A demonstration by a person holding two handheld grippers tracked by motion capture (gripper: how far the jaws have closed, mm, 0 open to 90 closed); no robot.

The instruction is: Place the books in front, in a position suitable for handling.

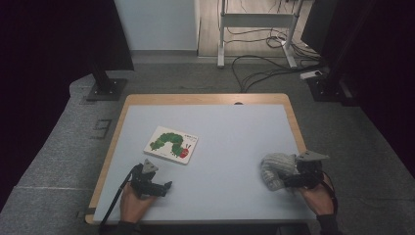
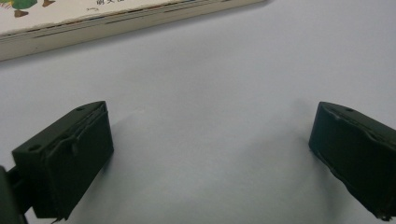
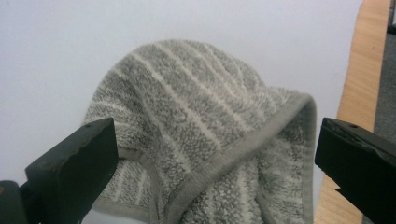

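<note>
A: What is seen from the high view?

B: A grey striped towel [image 1: 276,169] is seen bunched up near the right edge of the table [image 1: 230,132], close to the near corner. The right gripper [image 1: 293,177] is held just behind it on the person's side, pointed into the cloth, with the right hand [image 1: 315,196] below it. Well apart, at the left, the left gripper [image 1: 164,187] is rested low over the pale table top, held by the left hand [image 1: 133,203]. A picture book [image 1: 172,144] with a green caterpillar on its cover is laid flat just beyond that gripper.

A: And from the left gripper view?

B: The left gripper [image 2: 210,154] is shown with its jaws spread wide, and bare table surface [image 2: 210,84] is seen between them. The edge of the book [image 2: 107,21] is seen ahead and to the upper left, apart from both jaws.

A: What is given by the right gripper view?

B: The towel [image 3: 196,135] is found straight ahead of the right gripper [image 3: 217,163], piled into a rounded heap with a hemmed edge folded across its front. The jaws are set wide. The cloth is placed between them; its left fold is close to or against the left jaw, while a gap is left at the right one. No pinch on the cloth is seen. The wooden rim of the table [image 3: 362,88] is seen to the right of the towel.
</note>
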